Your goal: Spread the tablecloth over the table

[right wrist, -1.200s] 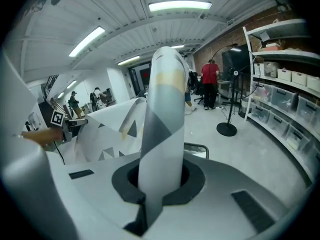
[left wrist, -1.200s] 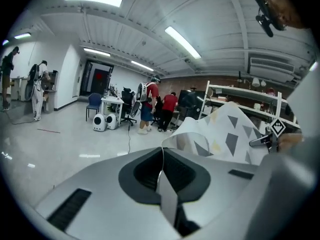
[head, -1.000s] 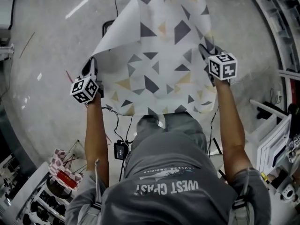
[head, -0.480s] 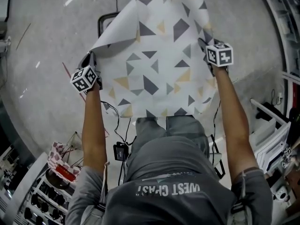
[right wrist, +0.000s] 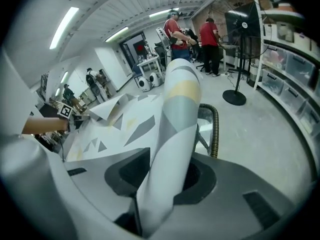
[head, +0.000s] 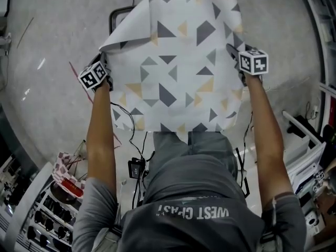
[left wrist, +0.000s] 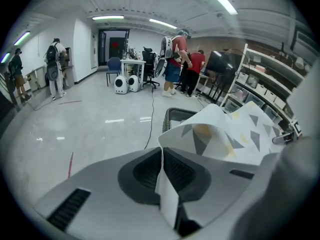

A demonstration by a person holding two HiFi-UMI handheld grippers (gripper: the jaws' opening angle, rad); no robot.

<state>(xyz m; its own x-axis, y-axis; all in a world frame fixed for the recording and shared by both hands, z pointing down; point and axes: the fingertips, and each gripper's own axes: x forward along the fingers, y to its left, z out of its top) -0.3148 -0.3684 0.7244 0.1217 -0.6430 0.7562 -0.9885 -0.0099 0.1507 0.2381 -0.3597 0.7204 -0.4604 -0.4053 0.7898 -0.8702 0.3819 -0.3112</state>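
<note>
The white tablecloth (head: 173, 62) with grey and yellow triangles hangs stretched between my two grippers, over a small table of which only the dark frame (head: 118, 14) shows. Its far left corner is folded back on itself. My left gripper (head: 103, 62) holds the left edge; in the left gripper view (left wrist: 162, 156) the pads pinch a thin fold of cloth (left wrist: 220, 134). My right gripper (head: 233, 51) is at the right edge. In the right gripper view (right wrist: 167, 169) its jaws are opening, and a curled edge of cloth (right wrist: 175, 114) stands loosely between them.
Cables (head: 137, 146) trail on the floor by the person's legs. A rack with small parts (head: 47, 209) stands at the lower left, white shelving (head: 310, 156) at the right. Several people (left wrist: 175, 59) stand far off; a fan stand (right wrist: 235, 96) is to the right.
Both grippers have sunk with the cloth, which now lies flatter and wider over the table. The left far corner stays folded over.
</note>
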